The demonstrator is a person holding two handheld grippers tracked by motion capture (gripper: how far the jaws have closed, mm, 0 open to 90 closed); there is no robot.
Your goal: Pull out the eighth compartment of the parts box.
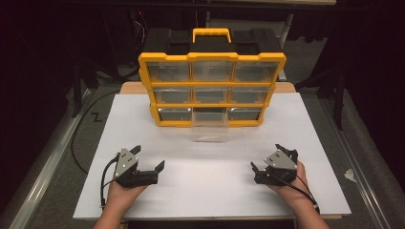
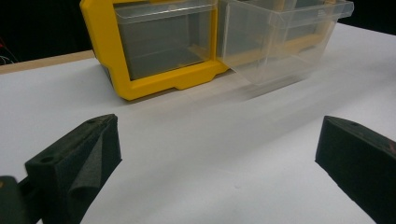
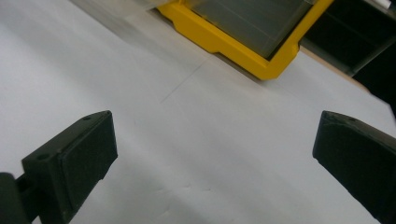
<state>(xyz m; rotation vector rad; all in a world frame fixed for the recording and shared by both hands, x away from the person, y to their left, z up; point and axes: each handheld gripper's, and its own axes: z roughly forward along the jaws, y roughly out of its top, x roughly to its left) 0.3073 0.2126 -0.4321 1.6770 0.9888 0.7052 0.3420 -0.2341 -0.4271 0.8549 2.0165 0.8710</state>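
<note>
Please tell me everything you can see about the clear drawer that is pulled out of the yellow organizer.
The clear drawer is a see-through plastic bin with a lipped rim and sloping walls, and it looks empty. It belongs to the middle slot of the bottom row of the yellow organizer, a three-by-three cabinet with a black top and yellow handle. It is pulled forward over the white table; whether it still sits in its slot is unclear. Nothing else touches it.

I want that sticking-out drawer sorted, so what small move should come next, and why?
Probably bring the left gripper forward toward the clear drawer: it juts from the organizer's bottom row, and both grippers rest open and empty on the table.
</note>
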